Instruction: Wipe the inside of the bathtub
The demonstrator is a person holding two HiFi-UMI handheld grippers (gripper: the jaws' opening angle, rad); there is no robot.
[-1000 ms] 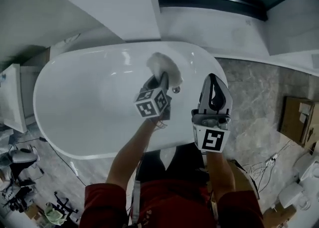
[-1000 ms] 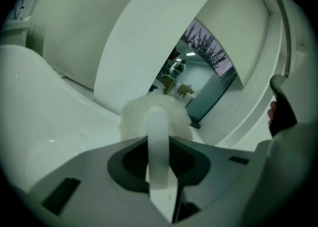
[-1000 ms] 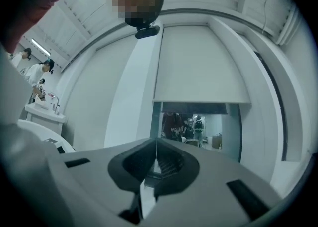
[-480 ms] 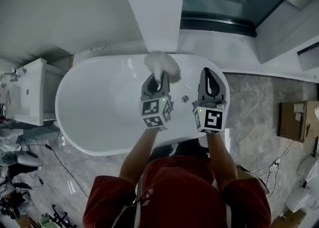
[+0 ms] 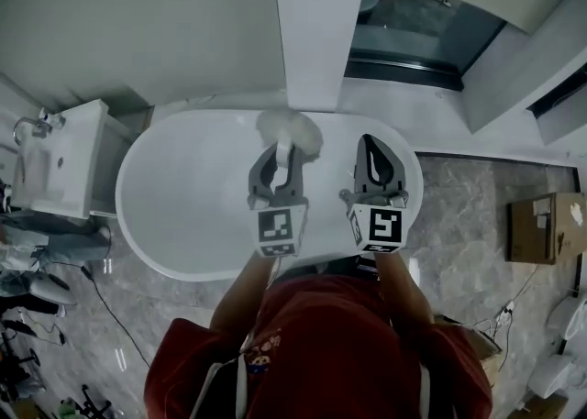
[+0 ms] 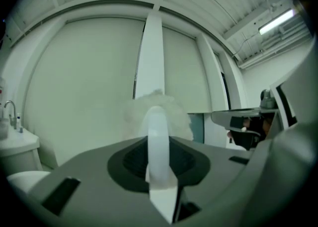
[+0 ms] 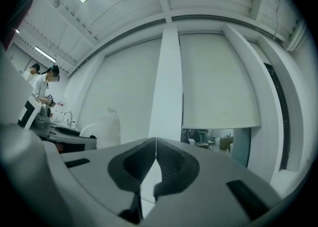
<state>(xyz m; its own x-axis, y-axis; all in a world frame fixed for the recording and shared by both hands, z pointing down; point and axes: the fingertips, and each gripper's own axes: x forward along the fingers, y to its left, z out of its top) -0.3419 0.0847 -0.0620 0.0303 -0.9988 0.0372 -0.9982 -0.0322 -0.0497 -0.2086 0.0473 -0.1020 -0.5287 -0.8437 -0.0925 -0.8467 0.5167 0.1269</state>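
In the head view, a white oval bathtub (image 5: 183,190) is seen from above, set against a wall at the foot of a white pillar (image 5: 321,23), with a washbasin (image 5: 57,165) just beside its left end and a cardboard box (image 5: 548,227) well apart on the marbled floor (image 5: 468,215) to the right. The left gripper (image 5: 278,159) is held over the middle of the tub, its jaws closed on the handle of a fluffy white duster (image 5: 290,130), whose head lies at the tub's far rim, close to the pillar's base. The right gripper (image 5: 371,153) is held beside it over the tub's right end, apart from the duster. Red sleeves (image 5: 202,362) are seen at the bottom of this view. In the left gripper view, the left gripper (image 6: 158,144) is shown clamped on the white handle (image 6: 157,124), which stands upright between the jaws, with the duster's fluffy head (image 6: 177,115) just behind them and the pillar (image 6: 151,52) beyond; the right gripper (image 6: 243,119) is seen at the right edge. In the right gripper view, the right gripper (image 7: 155,144) is shown with its jaws pressed together and nothing between them; the duster (image 7: 108,126) is seen to the left, and two people (image 7: 42,84) are made out far off at the left edge.
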